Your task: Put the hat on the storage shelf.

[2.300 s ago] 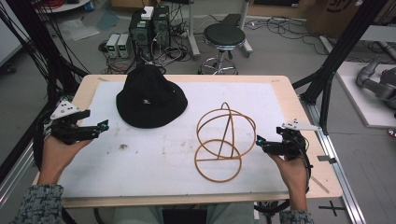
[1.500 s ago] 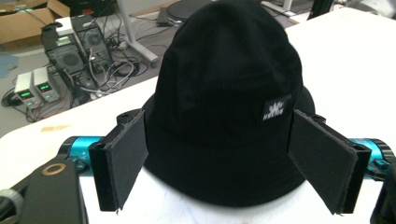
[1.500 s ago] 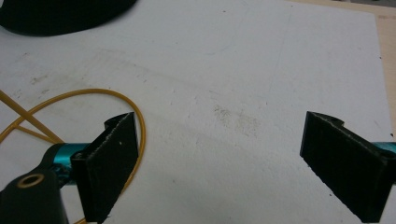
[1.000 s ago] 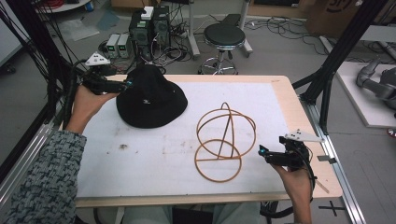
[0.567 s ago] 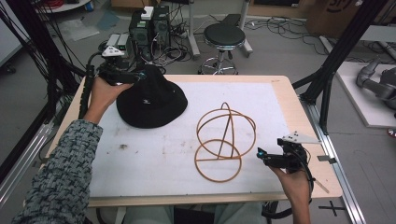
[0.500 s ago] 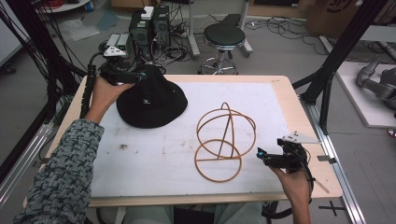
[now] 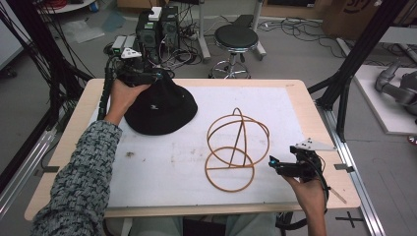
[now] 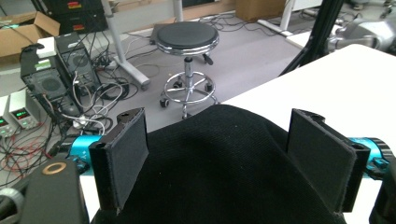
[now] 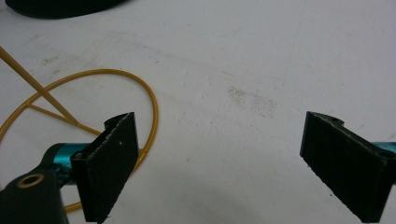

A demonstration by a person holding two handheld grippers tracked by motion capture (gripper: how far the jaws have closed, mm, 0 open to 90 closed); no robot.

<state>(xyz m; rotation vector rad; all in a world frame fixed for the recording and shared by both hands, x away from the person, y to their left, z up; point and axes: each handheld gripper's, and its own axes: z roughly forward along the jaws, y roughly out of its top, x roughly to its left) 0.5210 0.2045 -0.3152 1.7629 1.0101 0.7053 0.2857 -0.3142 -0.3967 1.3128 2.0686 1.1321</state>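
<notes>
A black hat sits on the white table, in the upper left part of the high view. The left gripper is at the top edge of the hat, on the far side from the person. In the left gripper view its two black jaws stand wide apart, one on each side of the hat's round top. The hat's cloth fills the gap between them. I cannot tell if the pads press the cloth yet. The left hand rests right by the hat's brim.

To the right of the hat, near the middle of the high view, stands a yellow wire frame made of rings. It is apart from the hat.

The right gripper is low on the right side of the high view, just beside the frame's flat bottom ring. Its jaws are spread wide and hold nothing. In the right gripper view the ring curves past the left jaw, with bare table between the jaws.
</notes>
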